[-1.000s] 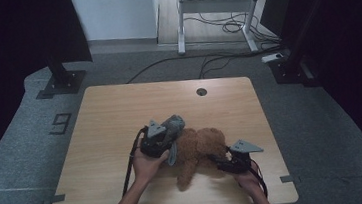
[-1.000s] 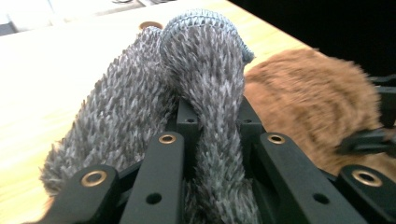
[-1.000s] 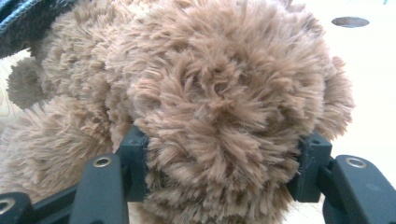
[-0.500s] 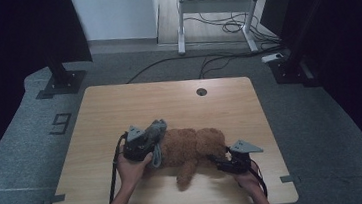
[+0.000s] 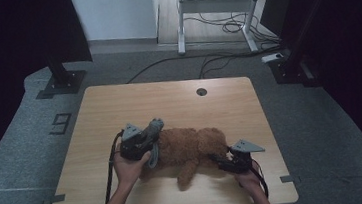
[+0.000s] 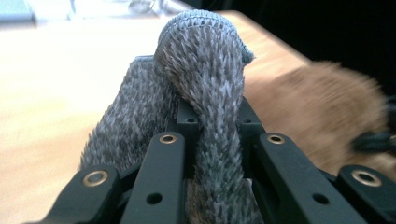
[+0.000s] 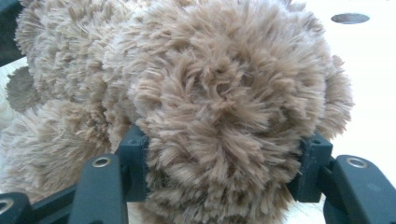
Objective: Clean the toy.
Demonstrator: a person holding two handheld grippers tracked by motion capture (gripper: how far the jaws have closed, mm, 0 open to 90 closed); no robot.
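So here's how it's all sitting: the stuffed bear [image 5: 188,149] lies on its side on the table [image 5: 169,103], in the near half, stretched left to right. My left gripper [image 5: 143,145] is at the bear's left end, with the knit cloth [image 6: 205,93] pinched between its jaws; the cloth sticks up past the jaw tips and drapes over the bear's left edge. My right gripper [image 5: 227,162] is at the bear's right end, near the table's front right, its jaws either side of a round part of the bear. One bear limb pokes toward the front edge, between my two hands. The cable hole [image 5: 201,91] sits behind the bear, toward the far edge.
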